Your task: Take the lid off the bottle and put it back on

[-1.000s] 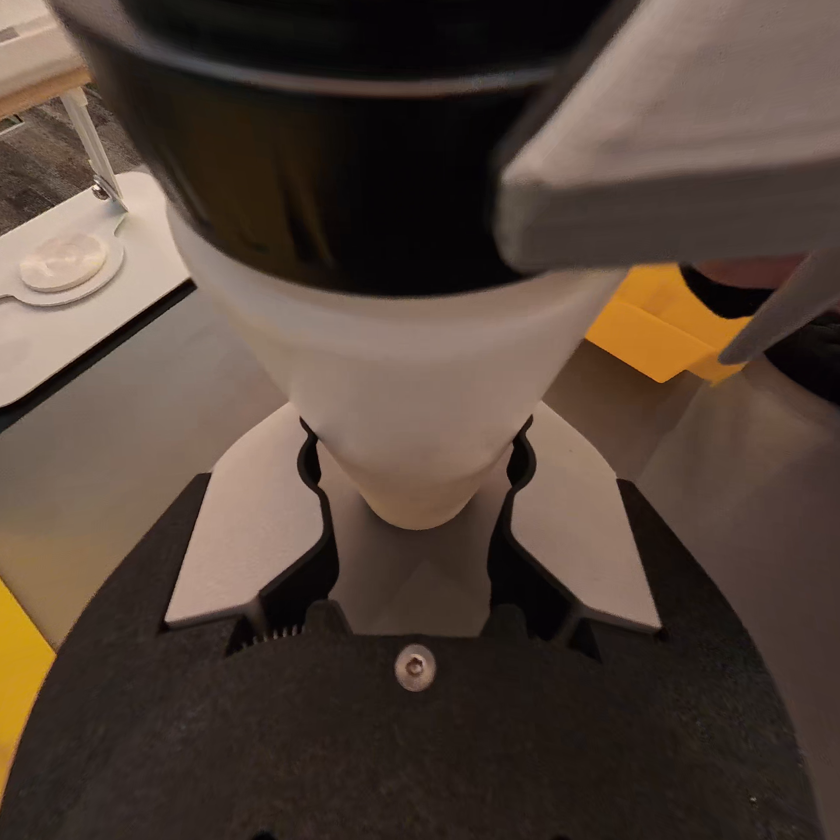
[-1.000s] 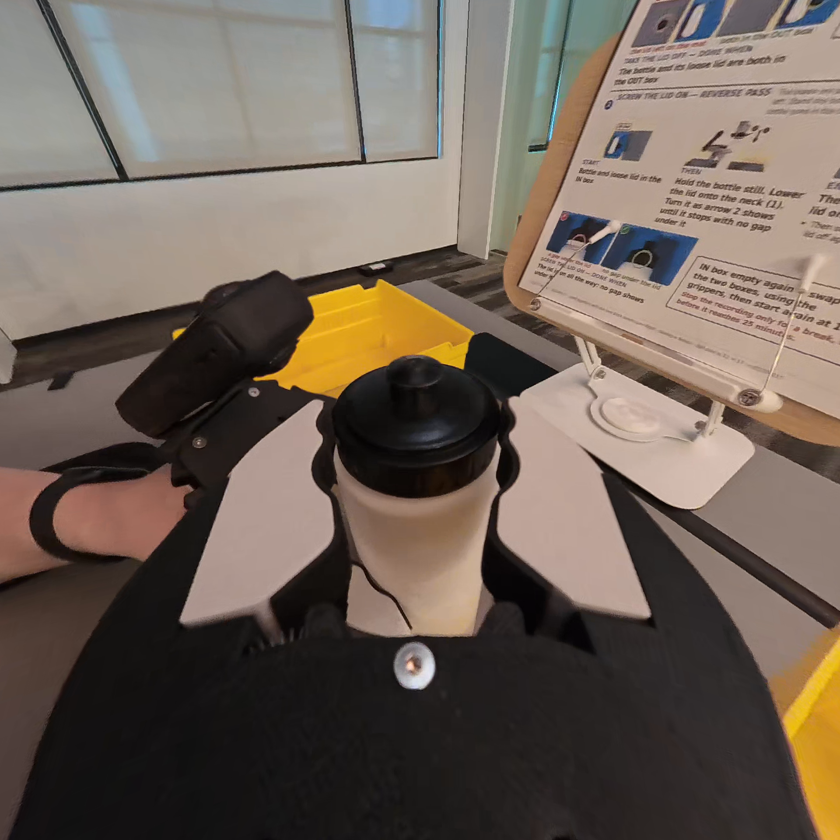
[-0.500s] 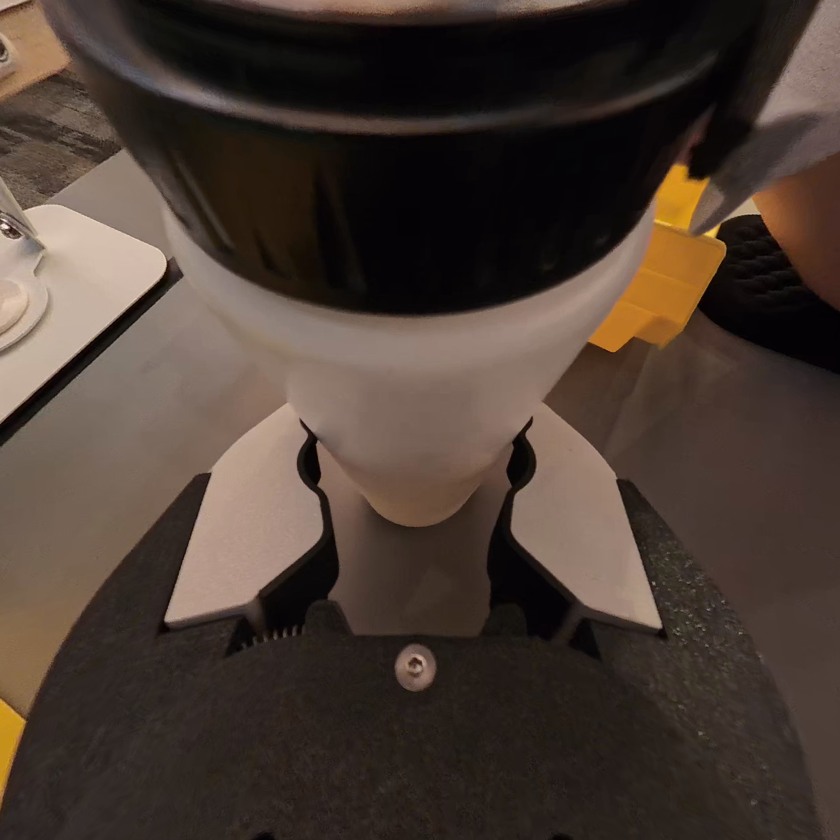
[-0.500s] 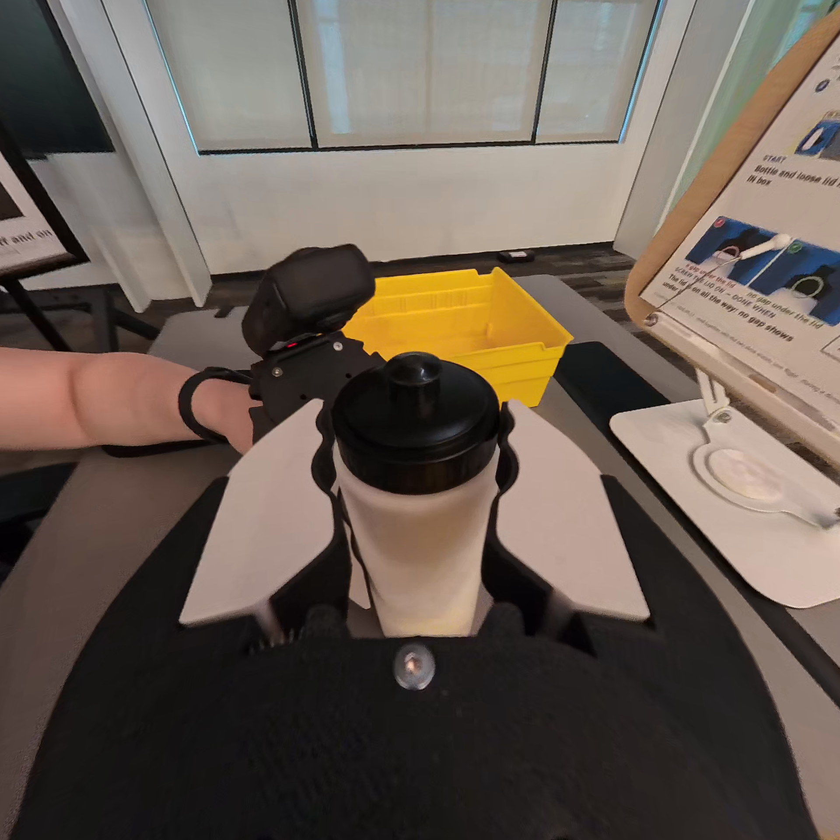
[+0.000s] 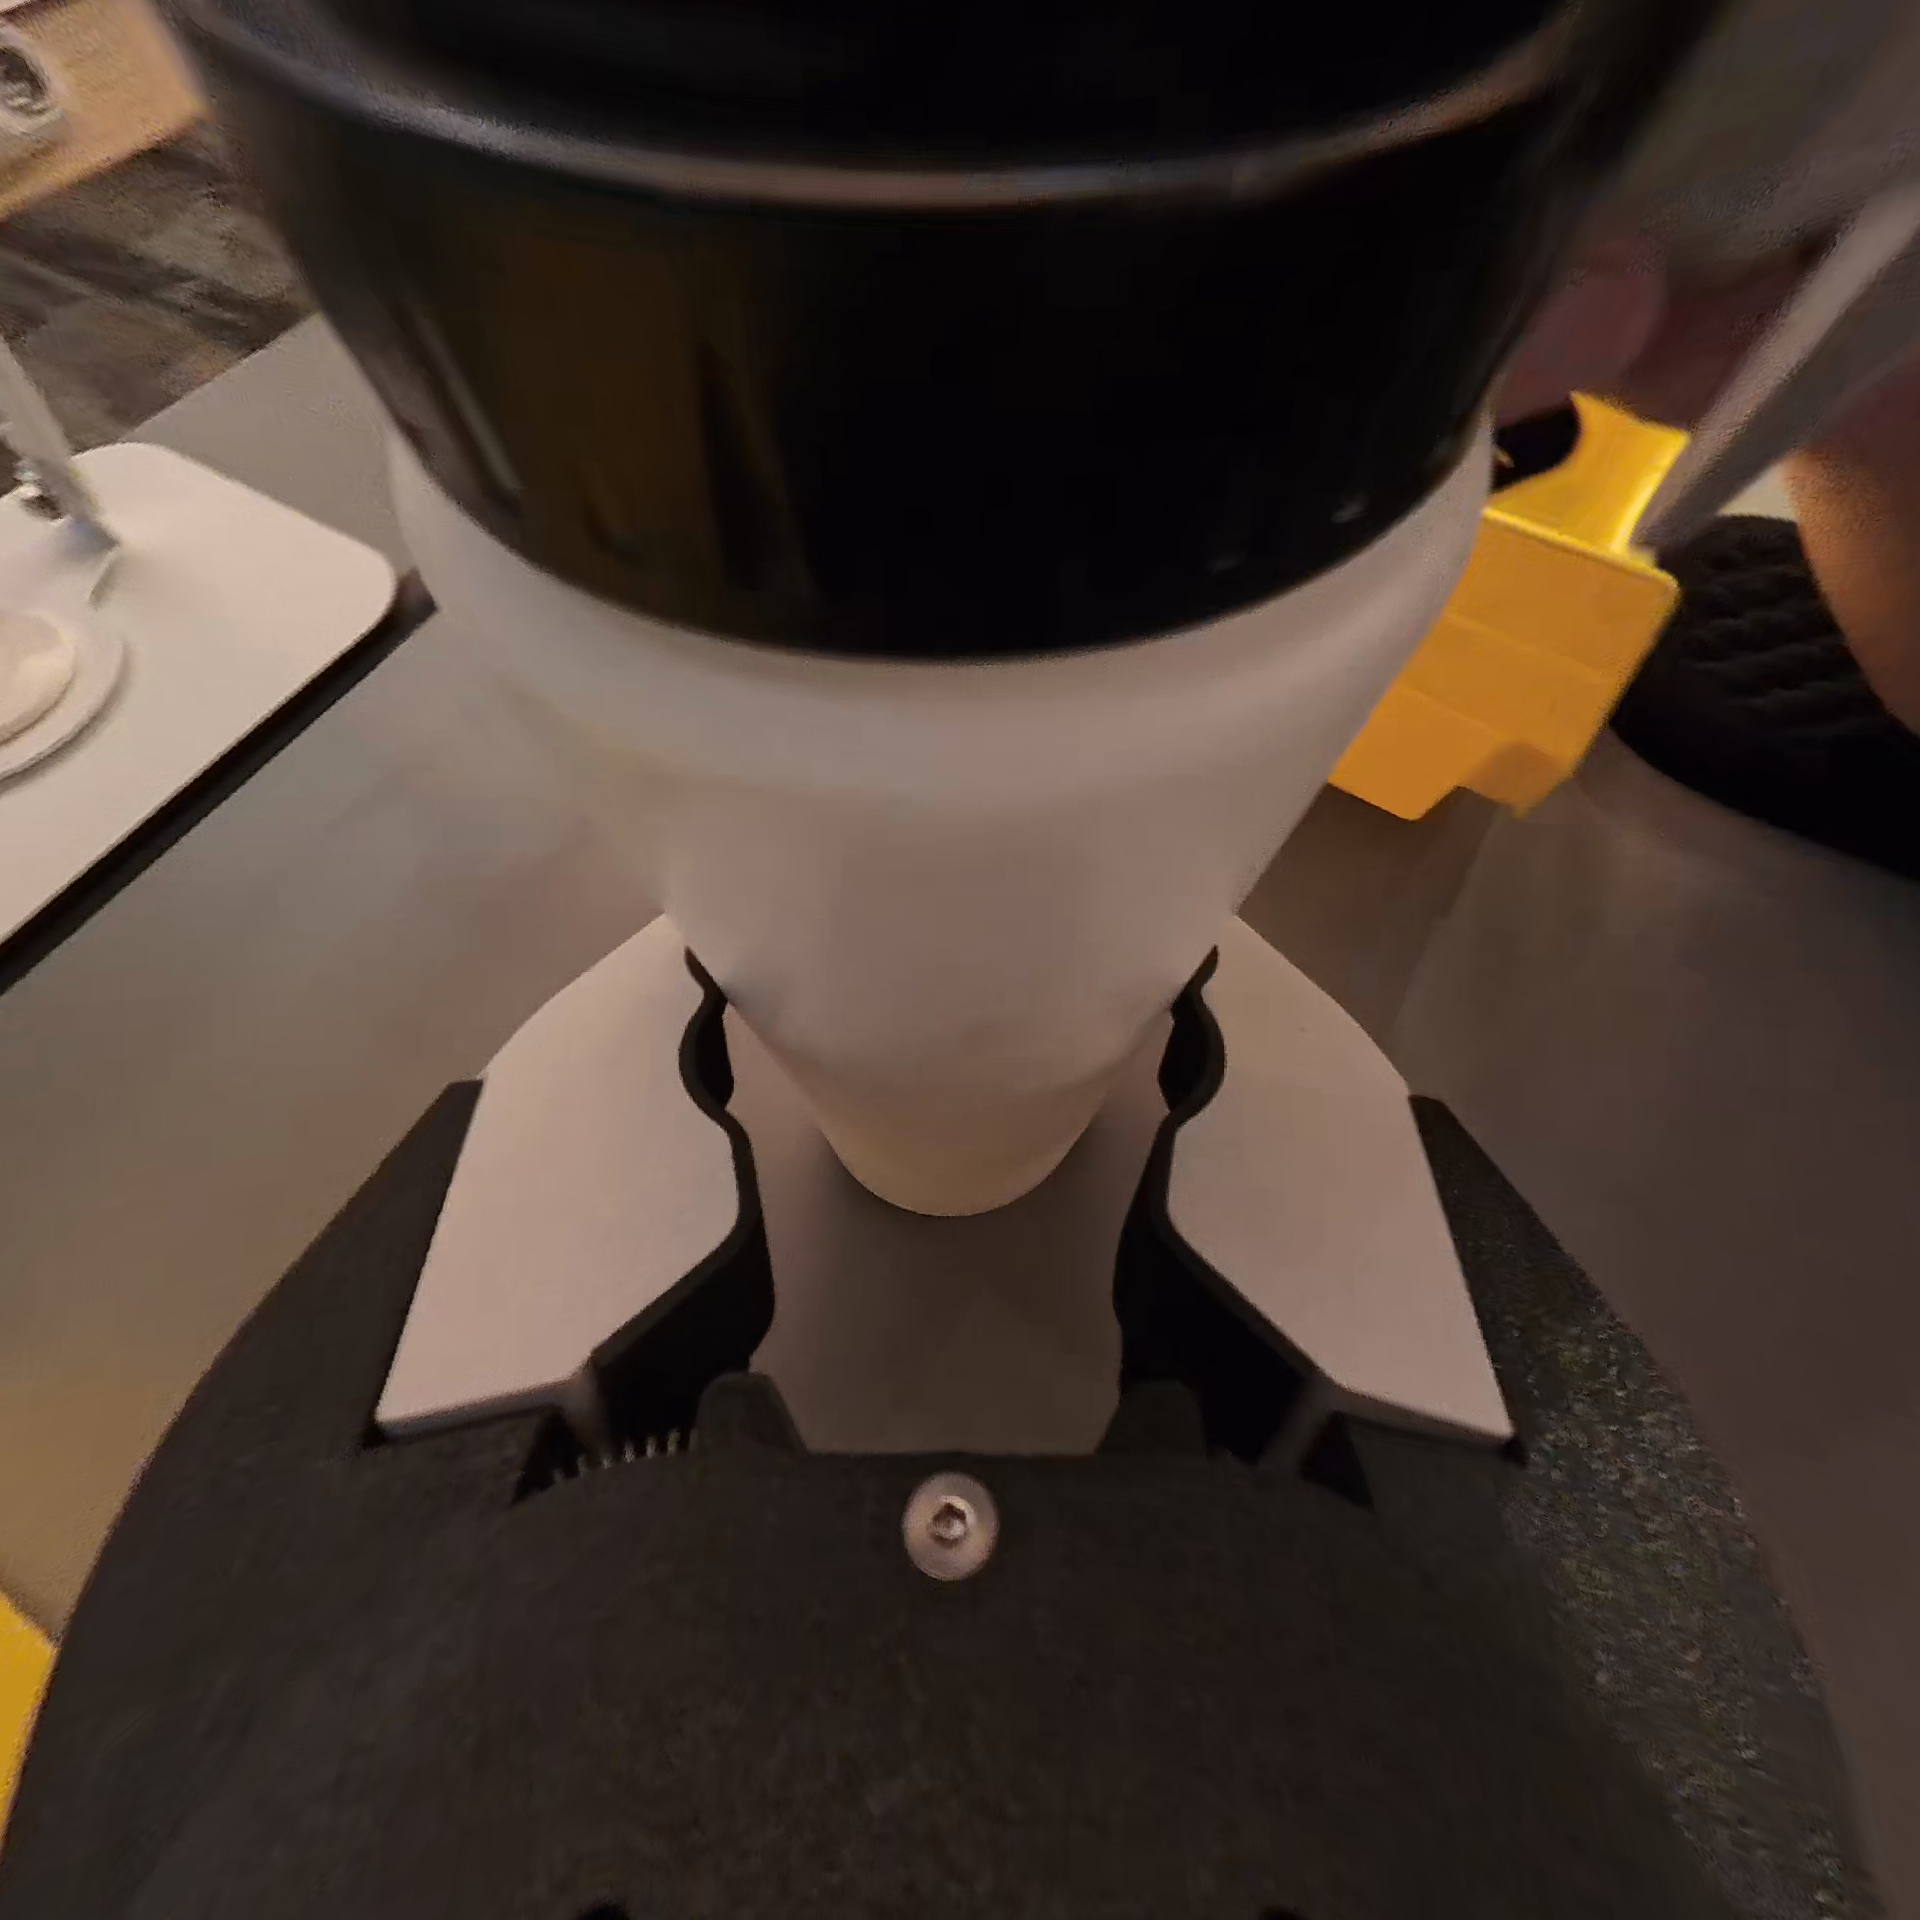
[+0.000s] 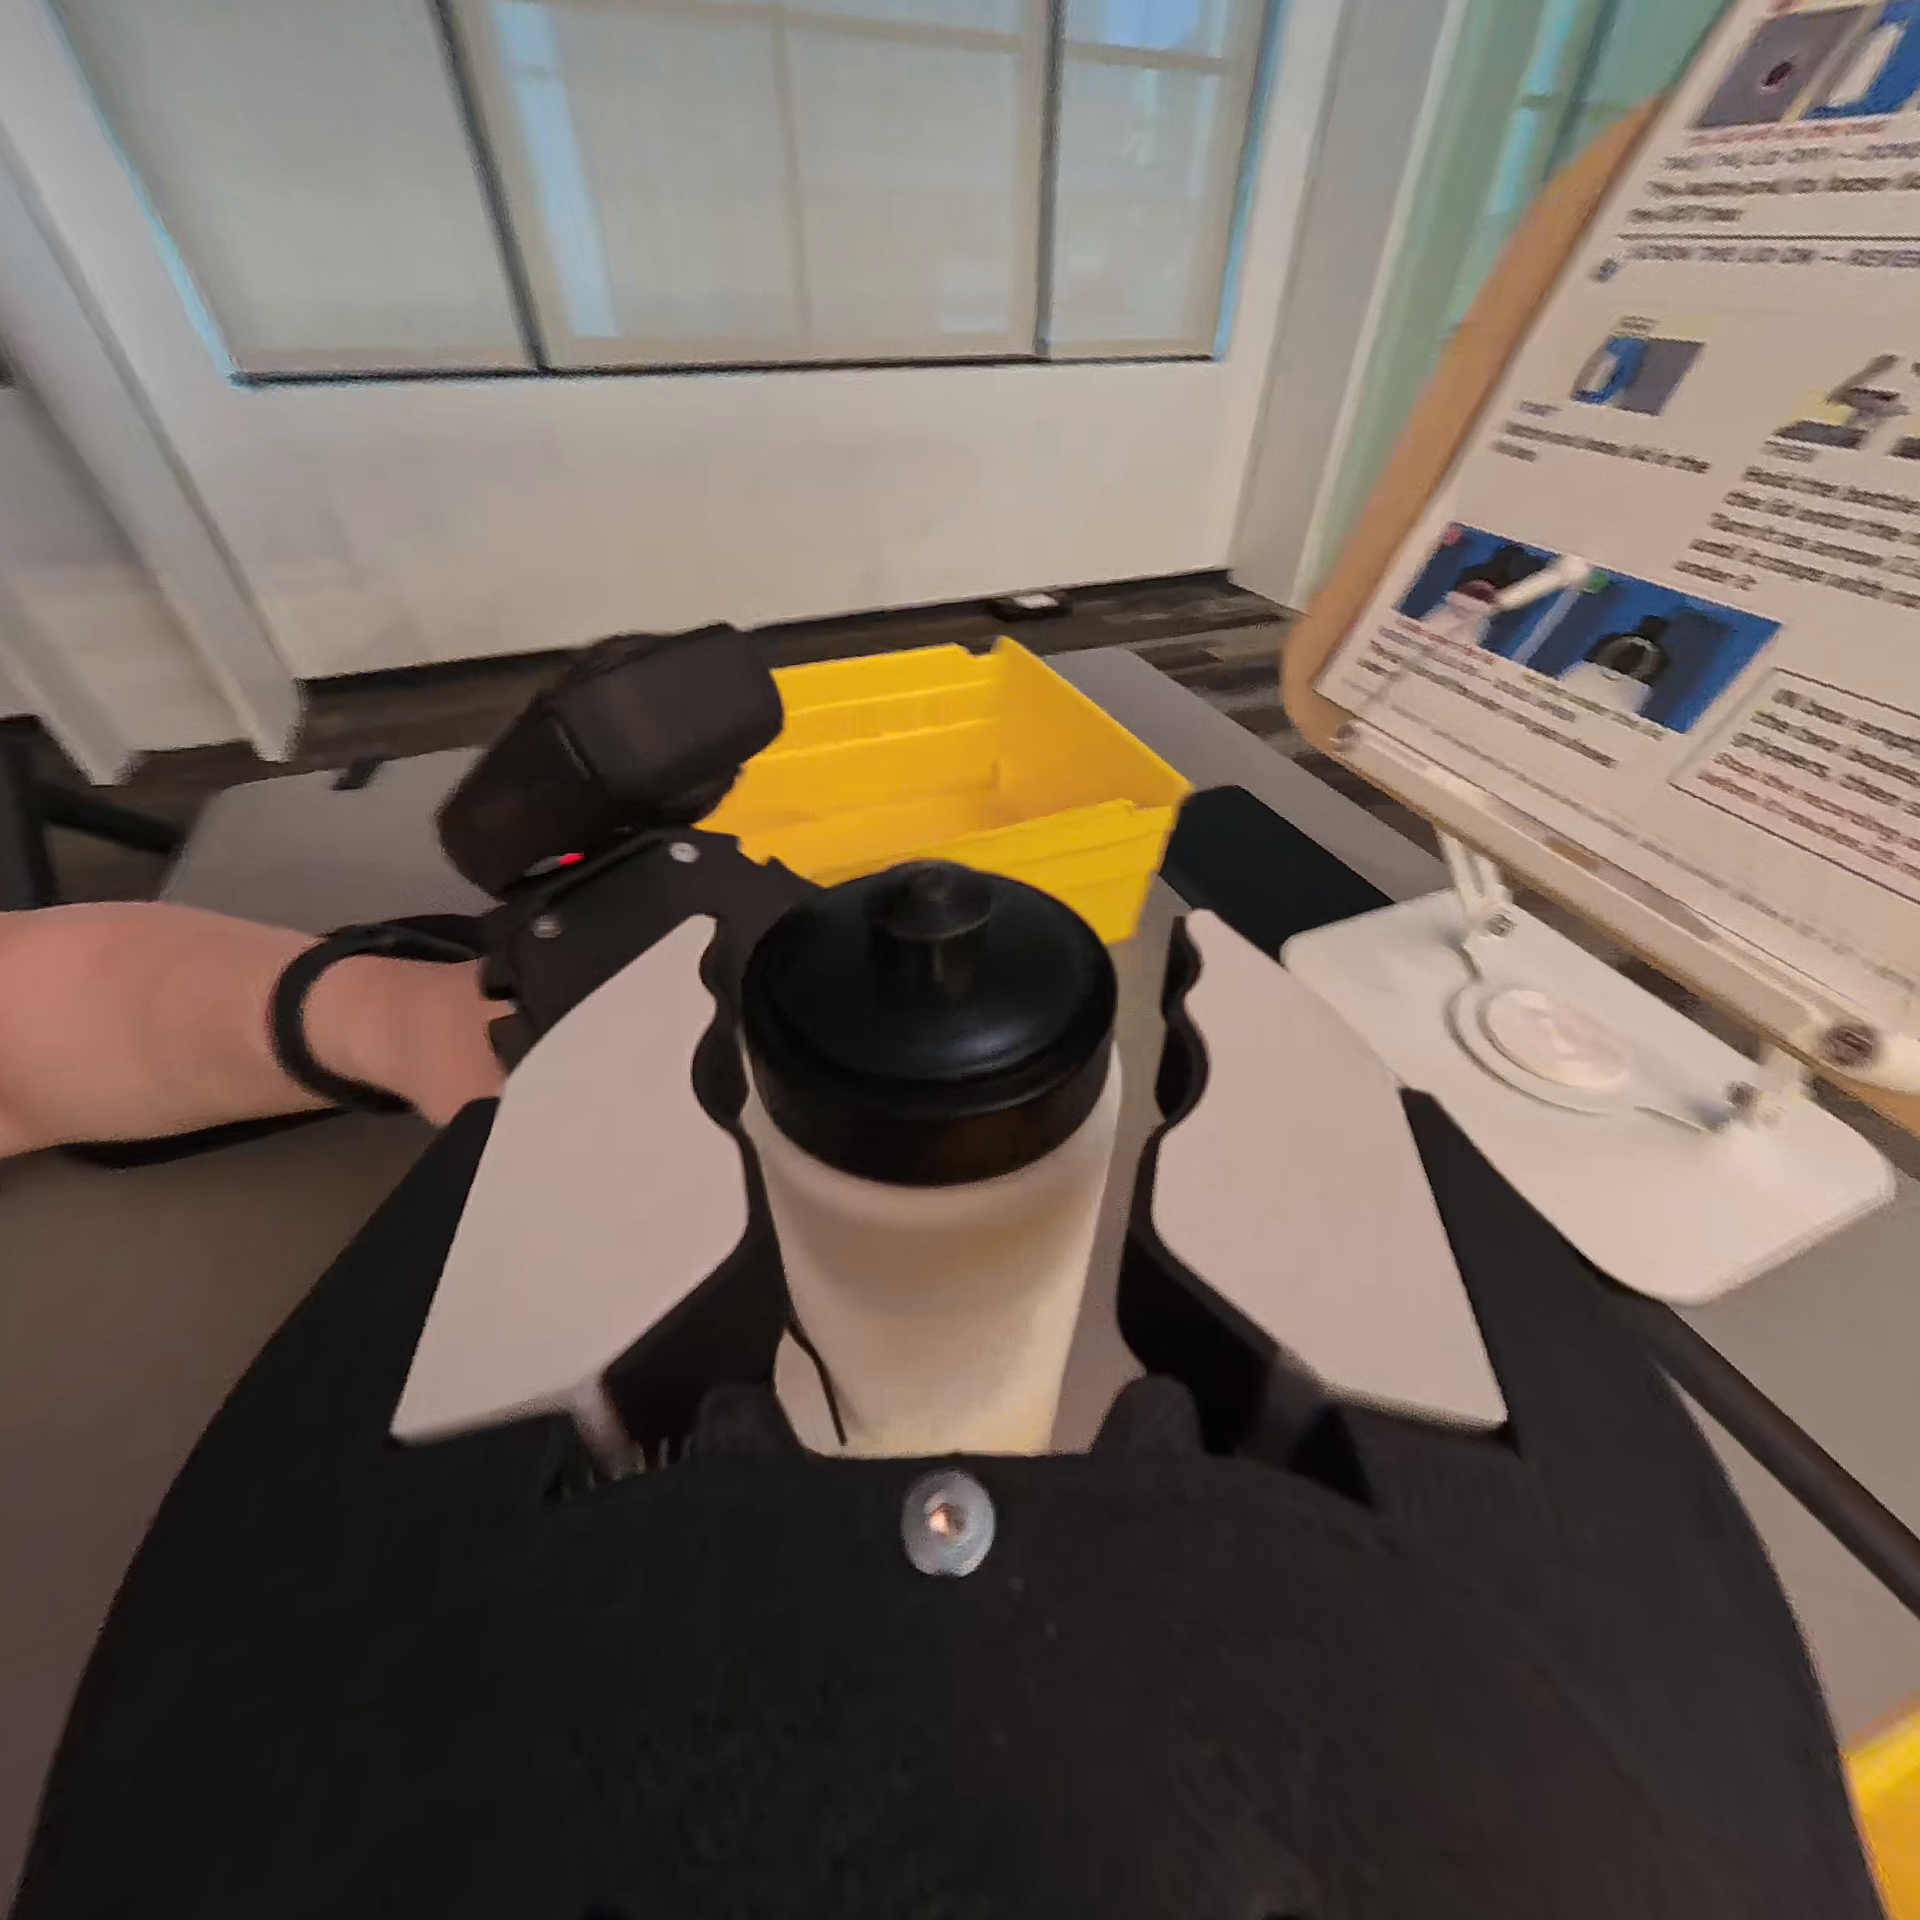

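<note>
Left wrist view: the white bottle [image 5: 935, 883] is clamped low on its body between the fingers of the left hand-held gripper [image 5: 951, 1013], its black lid [image 5: 883, 364] looming beyond the fingertips. A yellow bin [image 5: 1496, 665] is seen on the grey table [image 5: 208, 987] to the gripper's right.

Right wrist view: the lid [image 6: 930, 1023] is framed by the right hand-held gripper [image 6: 940, 997], whose fingers are held apart, a gap visible at the right fingertip; contact on the left cannot be told. Beyond, a second yellow bin [image 6: 966, 769] is seen.
</note>
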Demonstrator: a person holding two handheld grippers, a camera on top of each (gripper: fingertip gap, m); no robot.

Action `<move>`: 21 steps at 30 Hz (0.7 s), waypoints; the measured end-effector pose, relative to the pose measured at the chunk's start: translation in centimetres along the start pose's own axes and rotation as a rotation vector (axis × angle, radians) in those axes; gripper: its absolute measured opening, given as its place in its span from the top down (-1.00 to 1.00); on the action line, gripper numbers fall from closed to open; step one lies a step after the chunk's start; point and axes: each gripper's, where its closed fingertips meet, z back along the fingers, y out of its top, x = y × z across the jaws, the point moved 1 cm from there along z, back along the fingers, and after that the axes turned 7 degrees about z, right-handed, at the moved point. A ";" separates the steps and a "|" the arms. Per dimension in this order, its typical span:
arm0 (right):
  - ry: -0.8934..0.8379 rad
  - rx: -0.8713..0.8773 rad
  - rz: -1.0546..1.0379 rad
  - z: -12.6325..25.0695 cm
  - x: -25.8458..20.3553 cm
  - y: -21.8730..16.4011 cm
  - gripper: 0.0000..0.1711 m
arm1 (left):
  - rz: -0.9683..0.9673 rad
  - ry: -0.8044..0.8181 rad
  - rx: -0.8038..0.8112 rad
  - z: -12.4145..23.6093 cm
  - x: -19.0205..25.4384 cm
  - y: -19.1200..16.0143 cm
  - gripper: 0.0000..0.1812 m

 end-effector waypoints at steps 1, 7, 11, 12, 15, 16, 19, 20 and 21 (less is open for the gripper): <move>0.070 0.025 -0.015 0.3 -0.4 0.3 0.08 | -0.012 -0.019 -0.002 0.0 0.3 0.0 0.09; 0.180 -0.064 0.059 0.8 -1.2 -0.6 0.15 | -0.039 -0.060 -0.005 -0.2 1.0 0.0 0.08; 0.104 -0.063 0.056 0.3 -1.1 -0.5 0.15 | -0.001 -0.015 0.001 -0.1 0.6 0.0 0.09; 0.072 -0.050 0.040 0.2 -0.9 -0.5 0.15 | 0.022 -0.001 0.007 -0.1 0.4 0.1 0.09; -0.059 -0.031 -0.002 -0.4 -0.5 -0.3 0.15 | 0.074 0.047 0.016 0.0 0.1 0.2 0.09; -0.103 -0.043 0.016 -0.5 -0.6 -0.3 0.14 | 0.080 0.062 0.014 0.0 0.1 0.1 0.09; -0.165 -0.078 0.047 -0.6 -0.8 -0.3 0.15 | 0.067 0.086 0.005 0.1 -0.1 0.1 0.09; -0.158 -0.080 0.057 -0.6 -0.9 -0.3 0.15 | 0.062 0.080 0.005 0.1 -0.1 0.1 0.09; -0.134 -0.085 0.071 -0.6 -0.9 -0.3 0.15 | 0.058 0.071 0.003 0.1 -0.1 0.1 0.09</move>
